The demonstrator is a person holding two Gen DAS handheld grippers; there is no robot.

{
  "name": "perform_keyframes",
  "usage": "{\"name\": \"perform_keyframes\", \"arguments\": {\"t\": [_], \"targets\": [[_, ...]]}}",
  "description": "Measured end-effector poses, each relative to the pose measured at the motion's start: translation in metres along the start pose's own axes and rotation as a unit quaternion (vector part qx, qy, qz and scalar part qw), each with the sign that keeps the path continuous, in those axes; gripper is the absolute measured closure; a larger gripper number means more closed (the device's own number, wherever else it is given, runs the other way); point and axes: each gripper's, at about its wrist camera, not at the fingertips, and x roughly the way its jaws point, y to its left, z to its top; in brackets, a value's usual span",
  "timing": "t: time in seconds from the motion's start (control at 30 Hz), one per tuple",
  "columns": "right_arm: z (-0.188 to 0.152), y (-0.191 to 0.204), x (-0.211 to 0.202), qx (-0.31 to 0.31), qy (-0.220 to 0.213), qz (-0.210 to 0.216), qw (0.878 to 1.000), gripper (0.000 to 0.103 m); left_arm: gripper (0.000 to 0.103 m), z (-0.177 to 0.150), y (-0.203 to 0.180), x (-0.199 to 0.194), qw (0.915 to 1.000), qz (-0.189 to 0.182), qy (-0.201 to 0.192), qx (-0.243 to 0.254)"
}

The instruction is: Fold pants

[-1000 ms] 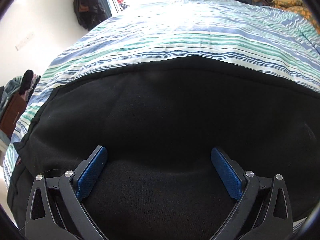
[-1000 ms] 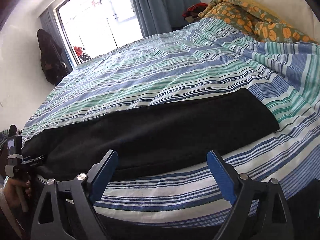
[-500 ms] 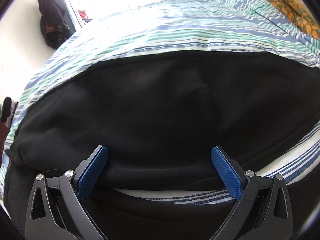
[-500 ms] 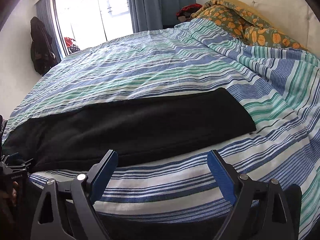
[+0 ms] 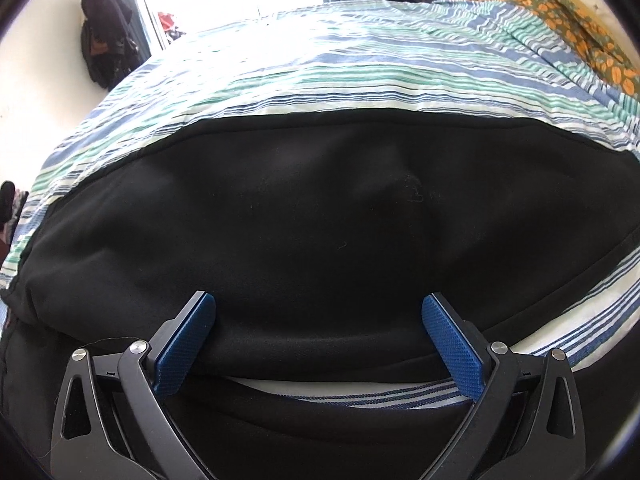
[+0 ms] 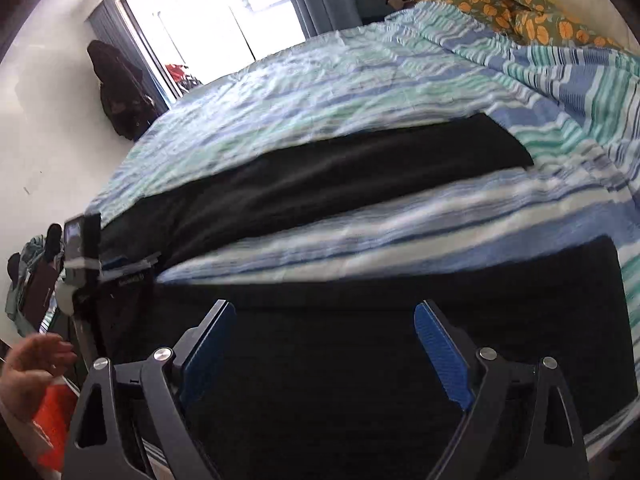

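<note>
Black pants (image 5: 320,216) lie spread on the striped bed cover (image 5: 320,68). In the right wrist view one leg (image 6: 320,176) stretches across the bed and the other leg (image 6: 400,320) lies nearer, with a strip of cover between them. My left gripper (image 5: 320,316) is open just over the waist end of the pants, holding nothing. My right gripper (image 6: 324,328) is open over the near leg, holding nothing. The left gripper also shows in the right wrist view (image 6: 120,268) at the pants' left end.
The bed cover (image 6: 360,80) runs to an orange-patterned blanket (image 6: 500,4) at the far right. A window (image 6: 220,12) with blue curtains is behind. Dark clothes (image 6: 120,88) hang on the left wall. A hand (image 6: 32,364) is at the lower left.
The right gripper has dropped lower and closer, so the near pant leg now fills its lower view. The left gripper has drawn back slightly and turned right; both stay open.
</note>
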Motion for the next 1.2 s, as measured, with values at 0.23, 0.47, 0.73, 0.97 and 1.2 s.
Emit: {"name": "perform_keyframes", "arguments": {"t": [0.23, 0.47, 0.73, 0.97, 1.2], "targets": [[-0.019, -0.038, 0.006, 0.032, -0.024, -0.131, 0.991, 0.001, 0.000, -0.001, 0.001, -0.001, 1.0000, 0.000, 0.001, -0.001], [-0.022, -0.037, 0.006, 0.058, -0.056, -0.133, 0.988, 0.000, 0.000, -0.001, 0.001, -0.001, 1.0000, -0.001, 0.000, -0.001], [-0.029, -0.038, 0.001, 0.061, -0.065, -0.141, 0.986, 0.000, 0.000, -0.001, 0.001, -0.001, 1.0000, -0.001, 0.001, -0.001], [-0.031, -0.039, 0.000, 0.055, -0.067, -0.133, 0.987, 0.000, 0.000, -0.001, 0.001, -0.001, 1.0000, -0.001, 0.000, -0.001], [-0.031, -0.038, 0.000, 0.052, -0.065, -0.129, 0.988, 0.000, 0.000, -0.001, 0.001, -0.001, 1.0000, -0.001, 0.000, -0.001]]}}
